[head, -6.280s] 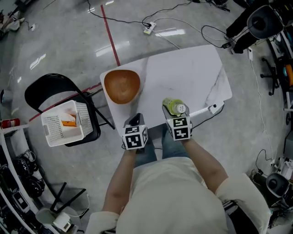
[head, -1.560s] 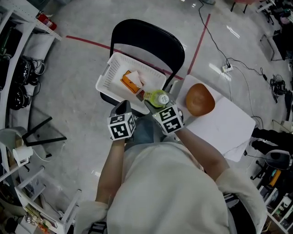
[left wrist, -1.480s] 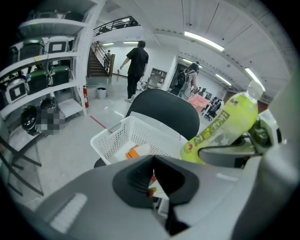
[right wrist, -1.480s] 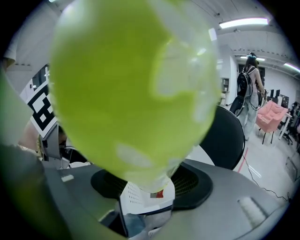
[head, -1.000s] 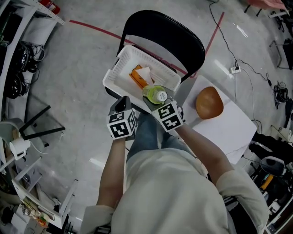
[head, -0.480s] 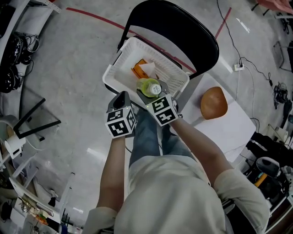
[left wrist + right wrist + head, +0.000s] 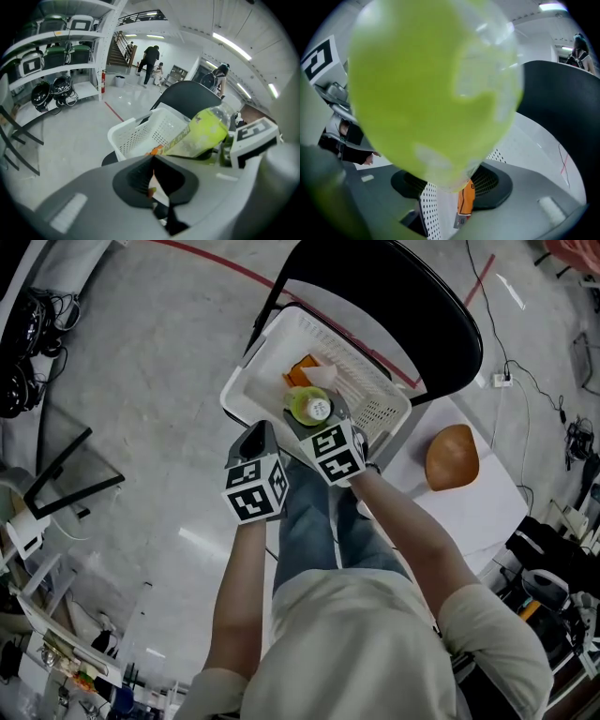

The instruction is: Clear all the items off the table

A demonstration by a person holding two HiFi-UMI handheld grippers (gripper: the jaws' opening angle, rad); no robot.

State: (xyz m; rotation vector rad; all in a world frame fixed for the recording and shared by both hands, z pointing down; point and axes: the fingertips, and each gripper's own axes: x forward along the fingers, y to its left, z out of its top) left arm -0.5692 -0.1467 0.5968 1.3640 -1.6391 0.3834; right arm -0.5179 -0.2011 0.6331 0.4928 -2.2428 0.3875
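Note:
A green drink bottle (image 7: 310, 409) with a white cap hangs over the near part of a white plastic basket (image 7: 251, 381). My right gripper (image 7: 323, 429) is shut on it. In the right gripper view the bottle (image 7: 436, 89) fills most of the picture, with the basket's perforated wall (image 7: 520, 150) and an orange packet (image 7: 465, 199) below it. My left gripper (image 7: 254, 441) hovers shut and empty just left of the bottle, at the basket's near edge. Its jaws (image 7: 152, 183) meet with nothing between them, and the bottle (image 7: 199, 133) shows to its right.
The basket sits on a black folding chair (image 7: 412, 306) and holds an orange packet (image 7: 302, 371) and a white one. A wooden bowl (image 7: 452, 457) rests on the white table (image 7: 487, 512) at right. Shelving with helmets (image 7: 51, 89) stands at left.
Both grippers have come down and forward over the basket. The bottle, earlier at the basket's near rim, now hangs lower, inside its outline.

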